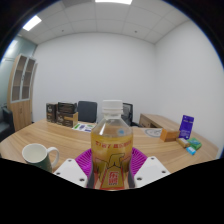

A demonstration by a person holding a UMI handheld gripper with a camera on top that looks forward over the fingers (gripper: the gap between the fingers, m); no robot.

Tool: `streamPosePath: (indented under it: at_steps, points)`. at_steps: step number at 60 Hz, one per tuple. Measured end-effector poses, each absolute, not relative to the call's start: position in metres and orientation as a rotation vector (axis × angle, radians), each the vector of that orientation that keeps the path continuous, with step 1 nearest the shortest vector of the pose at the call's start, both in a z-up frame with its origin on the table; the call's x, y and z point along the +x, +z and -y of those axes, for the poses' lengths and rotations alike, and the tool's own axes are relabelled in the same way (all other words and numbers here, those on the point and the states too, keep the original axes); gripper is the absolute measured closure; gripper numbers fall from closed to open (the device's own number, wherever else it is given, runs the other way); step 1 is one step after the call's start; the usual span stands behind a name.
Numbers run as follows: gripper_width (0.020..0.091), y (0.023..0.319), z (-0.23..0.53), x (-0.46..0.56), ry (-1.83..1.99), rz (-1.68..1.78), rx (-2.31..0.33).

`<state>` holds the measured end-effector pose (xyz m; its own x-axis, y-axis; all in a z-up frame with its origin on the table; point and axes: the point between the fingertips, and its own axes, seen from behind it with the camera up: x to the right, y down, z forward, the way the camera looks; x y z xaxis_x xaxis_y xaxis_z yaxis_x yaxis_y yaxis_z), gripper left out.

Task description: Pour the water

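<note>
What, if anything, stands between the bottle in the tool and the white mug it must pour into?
Nothing visible does. The tool is shut on the bottle, both pink pads pressing its sides. The white mug stands on the wooden table just beside it, with only bare tabletop between them.

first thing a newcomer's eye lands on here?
The clear bottle of amber liquid, upright between the gripper fingers, whose pink pads press its sides. Next, the white mug on the wooden table, off to the bottle's left. Then the blue box farther back on the right.
</note>
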<state>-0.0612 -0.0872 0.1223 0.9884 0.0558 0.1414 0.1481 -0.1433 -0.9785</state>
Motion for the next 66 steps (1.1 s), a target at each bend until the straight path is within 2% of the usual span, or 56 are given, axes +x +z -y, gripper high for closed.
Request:
streamPosePath:
  at_steps: [1,2,10,16,20,26,27,37,45,51,54,66]
  points:
    - [0.0636,0.125,0.080,-0.056,-0.048,0.152,-1.742]
    - [0.0635,0.104,0.085,-0.057,-0.010,0.091,-1.734]
    - [0.0633,0.082,0.073,-0.045,-0.016,0.054,-1.727]
    - [0.0626,0.079,0.071,-0.049,0.022,0.053,-1.741]
    - [0.0624,0.067,0.069,-0.053,0.014,0.074,-1.757]
    - [0.0623,0.070,0.071,-0.056,0.000,0.105,-1.763]
    - [0.0605,0.069,0.070,-0.056,-0.001,0.107,-1.765]
    - [0.0582,0.066,0.073,-0.054,0.001,0.096,-1.778]
    - [0.0474,0.062,0.073,-0.054,0.007,0.083,-1.799]
    - [0.0242,0.060,0.083,-0.050,0.036,0.083,-1.864]
    - [0.0272,0.069,0.091,-0.050,0.051,0.076,-1.848]
    - [0.0269,0.101,0.157,-0.050,0.073,0.125,-1.805]
